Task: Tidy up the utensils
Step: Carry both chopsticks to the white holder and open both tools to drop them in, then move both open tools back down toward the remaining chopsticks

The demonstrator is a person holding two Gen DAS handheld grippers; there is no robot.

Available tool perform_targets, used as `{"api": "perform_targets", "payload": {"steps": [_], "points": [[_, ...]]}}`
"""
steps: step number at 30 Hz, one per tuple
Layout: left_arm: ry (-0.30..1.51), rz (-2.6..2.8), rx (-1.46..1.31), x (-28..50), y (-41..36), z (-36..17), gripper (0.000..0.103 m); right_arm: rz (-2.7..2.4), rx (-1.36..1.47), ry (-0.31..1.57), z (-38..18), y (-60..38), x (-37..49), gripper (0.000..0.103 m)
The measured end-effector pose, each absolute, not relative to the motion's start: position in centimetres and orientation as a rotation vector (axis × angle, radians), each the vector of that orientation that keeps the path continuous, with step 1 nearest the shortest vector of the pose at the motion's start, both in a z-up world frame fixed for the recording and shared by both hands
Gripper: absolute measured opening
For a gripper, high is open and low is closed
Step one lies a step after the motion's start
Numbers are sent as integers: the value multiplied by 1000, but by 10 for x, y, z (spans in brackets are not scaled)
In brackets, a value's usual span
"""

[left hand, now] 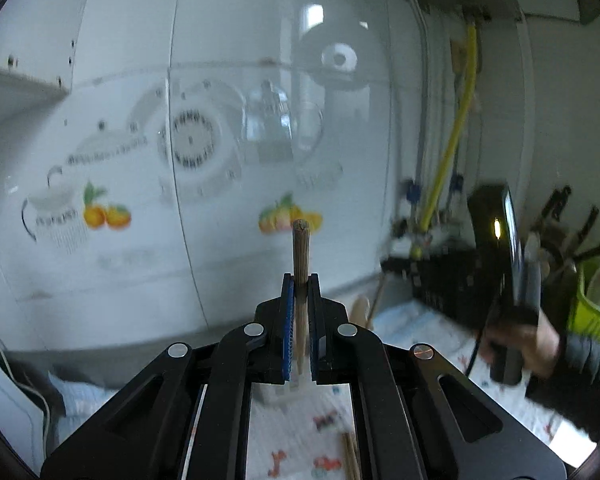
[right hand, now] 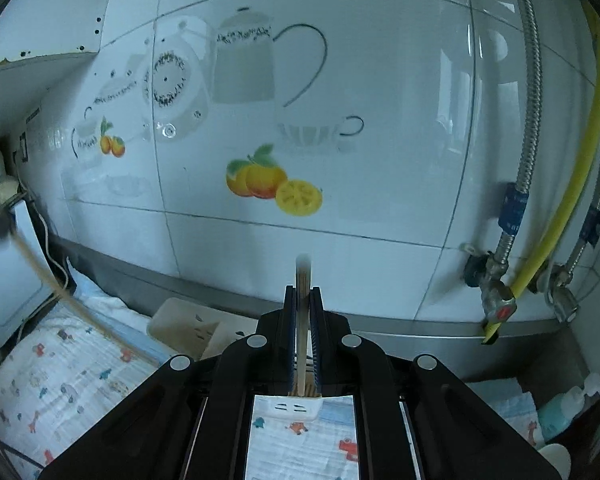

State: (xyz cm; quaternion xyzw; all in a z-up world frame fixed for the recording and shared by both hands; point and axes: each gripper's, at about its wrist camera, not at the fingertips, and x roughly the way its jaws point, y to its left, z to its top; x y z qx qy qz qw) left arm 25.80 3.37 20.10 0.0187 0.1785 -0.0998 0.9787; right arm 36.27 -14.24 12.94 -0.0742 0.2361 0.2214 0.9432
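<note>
Your left gripper (left hand: 300, 304) is raised, jaws clamped on an upright chopstick (left hand: 301, 256). Your right gripper (right hand: 302, 312) matches, clamping another chopstick (right hand: 302, 280).

In front of you stands a glossy white tiled wall (right hand: 380, 128) with printed teapots and orange fruit decals (right hand: 274, 186). On its right a yellow hose (right hand: 576, 184) and a braided metal pipe (right hand: 530, 120) run down to valves. The surface carries a white cloth with small coloured figures (right hand: 60, 376).
</note>
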Motion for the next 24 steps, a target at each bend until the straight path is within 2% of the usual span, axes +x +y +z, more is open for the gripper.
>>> {"api": "perform_targets", "payload": {"steps": [2, 5, 8, 16, 24], "points": [[338, -184, 44, 263, 34, 209, 4, 453, -150, 483, 128, -145, 363, 7], [358, -170, 35, 282, 34, 210, 4, 454, -156, 480, 127, -147, 359, 15], [397, -152, 34, 296, 36, 198, 4, 455, -157, 464, 130, -153, 352, 33], [481, -111, 5, 323, 47, 169, 6, 483, -132, 442, 133, -179, 307, 34], [471, -120, 7, 292, 50, 168, 8, 533, -77, 446, 126, -211, 242, 34]]}}
